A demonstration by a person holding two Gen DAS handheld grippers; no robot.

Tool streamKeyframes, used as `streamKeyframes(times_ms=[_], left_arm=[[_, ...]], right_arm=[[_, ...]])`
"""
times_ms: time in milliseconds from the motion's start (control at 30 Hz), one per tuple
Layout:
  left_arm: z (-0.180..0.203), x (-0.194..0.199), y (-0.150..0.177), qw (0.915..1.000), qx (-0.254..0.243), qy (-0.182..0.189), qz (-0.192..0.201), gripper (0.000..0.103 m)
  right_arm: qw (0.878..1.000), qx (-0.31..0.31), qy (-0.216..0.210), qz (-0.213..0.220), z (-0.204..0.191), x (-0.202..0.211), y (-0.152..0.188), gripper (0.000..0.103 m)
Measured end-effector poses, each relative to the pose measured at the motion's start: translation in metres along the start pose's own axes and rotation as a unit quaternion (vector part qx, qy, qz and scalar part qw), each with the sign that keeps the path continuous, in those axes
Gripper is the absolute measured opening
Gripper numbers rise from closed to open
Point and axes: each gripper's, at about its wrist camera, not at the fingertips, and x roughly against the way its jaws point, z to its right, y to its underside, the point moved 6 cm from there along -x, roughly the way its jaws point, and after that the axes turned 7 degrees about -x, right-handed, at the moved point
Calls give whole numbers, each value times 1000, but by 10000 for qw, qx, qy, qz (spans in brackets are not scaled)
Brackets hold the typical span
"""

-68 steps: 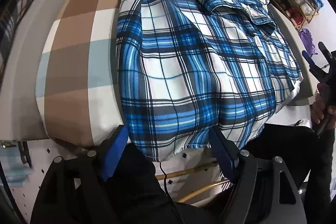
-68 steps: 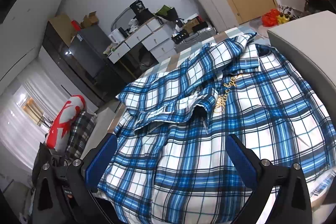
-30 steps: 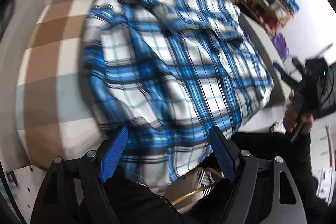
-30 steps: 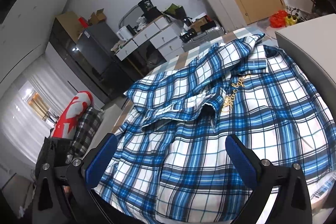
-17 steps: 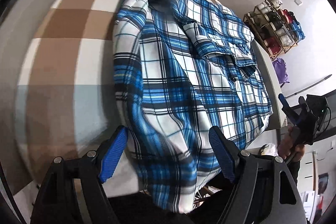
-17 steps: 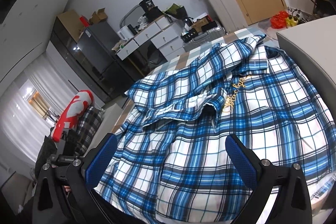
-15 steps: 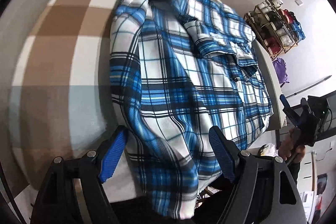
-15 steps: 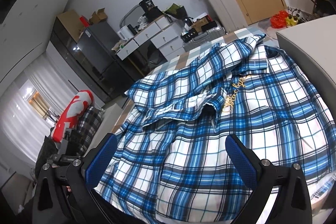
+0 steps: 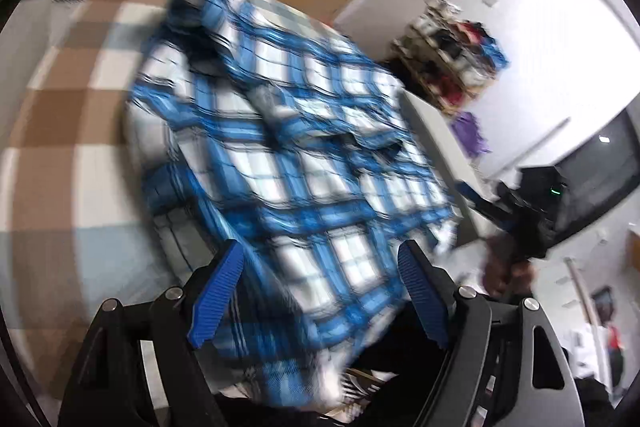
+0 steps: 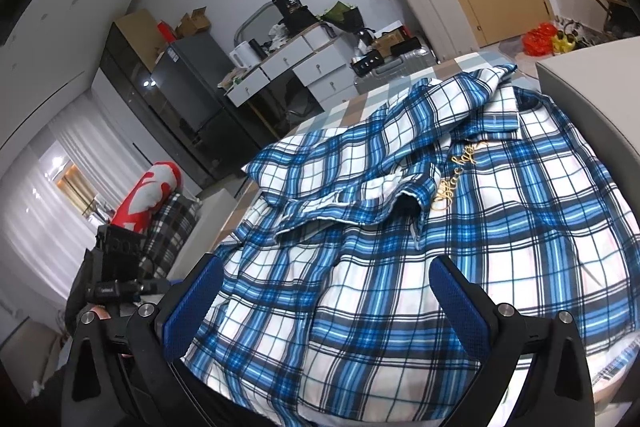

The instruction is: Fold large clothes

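Note:
A blue-and-white plaid shirt (image 9: 304,163) lies spread on the bed, one sleeve (image 10: 352,183) folded across its chest beside gold lettering (image 10: 456,179). Its hem hangs over the near bed edge. My left gripper (image 9: 320,251) hovers open over that hem at the shirt's left corner, its blue pads well apart and off the cloth; this view is motion-blurred. My right gripper (image 10: 326,265) is open above the shirt (image 10: 460,227) near its other lower corner, pads clear of the fabric. A hand holds the right gripper's body (image 9: 524,211) at the right.
The bed cover (image 9: 60,131) is checked brown, white and pale blue. A grey bed board (image 10: 592,99) borders the shirt's right side. A shoe rack (image 9: 452,55), drawers (image 10: 296,63), a fridge (image 10: 192,87) and a red-and-white cushion (image 10: 148,195) stand around the bed.
The left gripper has swung up and to the right, so the shirt now sits lower left in its blurred view with more wall showing. The right gripper and the shirt have stayed still.

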Motion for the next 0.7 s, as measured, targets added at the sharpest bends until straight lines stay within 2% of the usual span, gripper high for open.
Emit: streamKeyframes(times_ms=[33, 100, 333, 433, 567, 600, 633, 667, 700], left_arm=[[-11, 0, -1, 9996, 106, -279, -6, 76], [-27, -1, 1, 9978, 321, -569, -102, 76], [-54, -3, 9, 9942, 665, -821, -179, 76], [-53, -13, 14, 9929, 630, -898, -464, 75], [-36, -22, 18, 9931, 88, -998, -603, 76], [-31, -24, 19, 9941, 20, -858, -663, 71], [-25, -26, 21, 9952, 16, -621, -756, 56], [-23, -28, 22, 9955, 18, -509, -803, 46], [-20, -28, 24, 9958, 18, -415, -822, 30]], right_arm=[[10000, -5, 5, 3, 0, 0, 0, 103], [10000, -24, 20, -3, 1, 0, 0, 103], [10000, -16, 43, -54, 1, -4, 1, 103], [9999, 46, 61, -92, -1, -7, 3, 103], [9999, 98, 77, -118, -2, -8, 4, 103], [9999, 99, 74, -120, -2, -8, 4, 103], [9999, 95, 73, -124, -2, -9, 4, 103], [9998, 85, 68, -136, -1, -9, 4, 103], [9998, 80, 63, -142, -2, -9, 4, 103]])
